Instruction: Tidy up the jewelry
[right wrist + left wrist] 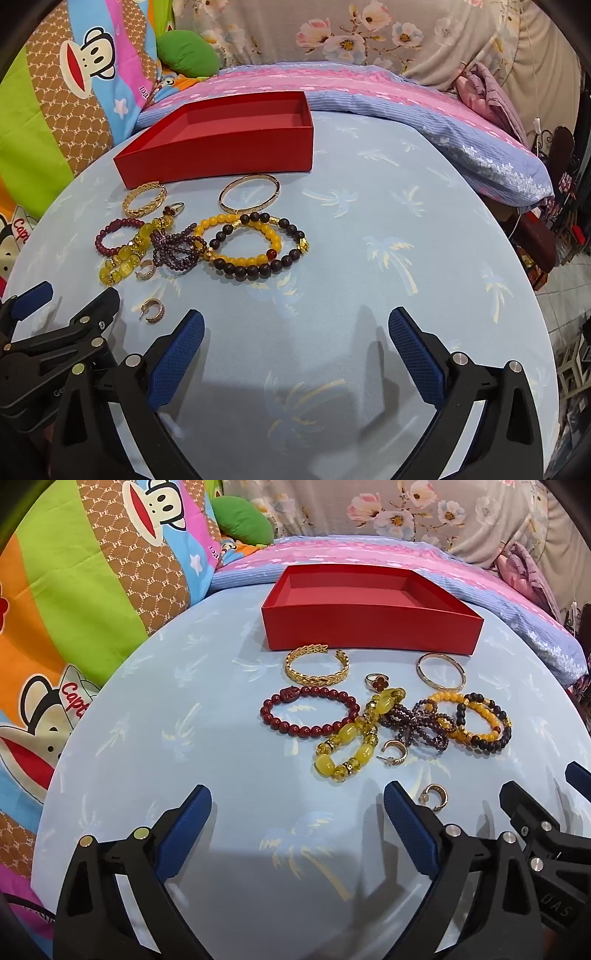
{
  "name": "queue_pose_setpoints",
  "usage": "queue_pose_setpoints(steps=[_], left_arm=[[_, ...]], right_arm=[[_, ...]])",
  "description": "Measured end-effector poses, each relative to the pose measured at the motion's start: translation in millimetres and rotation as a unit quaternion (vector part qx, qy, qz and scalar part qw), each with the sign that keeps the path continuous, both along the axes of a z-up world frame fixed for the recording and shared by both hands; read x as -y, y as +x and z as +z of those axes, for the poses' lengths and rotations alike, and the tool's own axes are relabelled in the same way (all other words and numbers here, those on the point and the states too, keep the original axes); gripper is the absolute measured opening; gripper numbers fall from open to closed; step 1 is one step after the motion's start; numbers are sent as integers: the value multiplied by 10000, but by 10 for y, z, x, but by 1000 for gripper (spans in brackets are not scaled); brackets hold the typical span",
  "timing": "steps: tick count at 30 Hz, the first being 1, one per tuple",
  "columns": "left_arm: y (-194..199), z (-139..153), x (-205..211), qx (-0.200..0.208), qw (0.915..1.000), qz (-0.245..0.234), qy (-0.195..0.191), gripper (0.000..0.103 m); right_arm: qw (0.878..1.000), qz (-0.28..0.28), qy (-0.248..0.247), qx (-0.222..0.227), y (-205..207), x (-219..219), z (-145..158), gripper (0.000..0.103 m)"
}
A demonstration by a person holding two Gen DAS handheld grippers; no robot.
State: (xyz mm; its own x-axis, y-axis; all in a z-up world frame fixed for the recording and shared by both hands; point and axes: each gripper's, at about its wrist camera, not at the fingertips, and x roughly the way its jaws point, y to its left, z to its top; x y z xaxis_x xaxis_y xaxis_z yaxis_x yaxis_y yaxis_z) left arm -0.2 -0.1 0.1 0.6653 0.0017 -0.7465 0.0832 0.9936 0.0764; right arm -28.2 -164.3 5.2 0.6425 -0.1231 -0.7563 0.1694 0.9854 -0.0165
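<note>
An empty red box (369,627) (221,158) stands at the far side of a round blue table. In front of it lies a pile of jewelry: a gold leaf cuff (317,665), a thin gold bangle (441,672) (249,192), a dark red bead bracelet (310,713), a yellow bead bracelet (351,744), a purple bead strand (417,725), a black and orange bead pair (258,247), a ring (375,682) and two gold hoop earrings (434,798) (151,310). My left gripper (297,805) is open and empty, short of the pile. My right gripper (295,328) is open and empty.
The table (406,221) has a blue palm-print cloth. Bright cartoon pillows (74,609) lie to the left and a pink and blue quilt (406,99) behind. The other gripper shows at each view's edge (535,819) (62,325).
</note>
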Motion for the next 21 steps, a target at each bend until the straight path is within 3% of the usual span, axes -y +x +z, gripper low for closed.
queue_pose_setpoints(steps=[21], left_arm=[[-12,-12,-6,-23,10000,10,-7,90]], right_arm=[[10000,-10,-6,-13,13,6,-11,97]])
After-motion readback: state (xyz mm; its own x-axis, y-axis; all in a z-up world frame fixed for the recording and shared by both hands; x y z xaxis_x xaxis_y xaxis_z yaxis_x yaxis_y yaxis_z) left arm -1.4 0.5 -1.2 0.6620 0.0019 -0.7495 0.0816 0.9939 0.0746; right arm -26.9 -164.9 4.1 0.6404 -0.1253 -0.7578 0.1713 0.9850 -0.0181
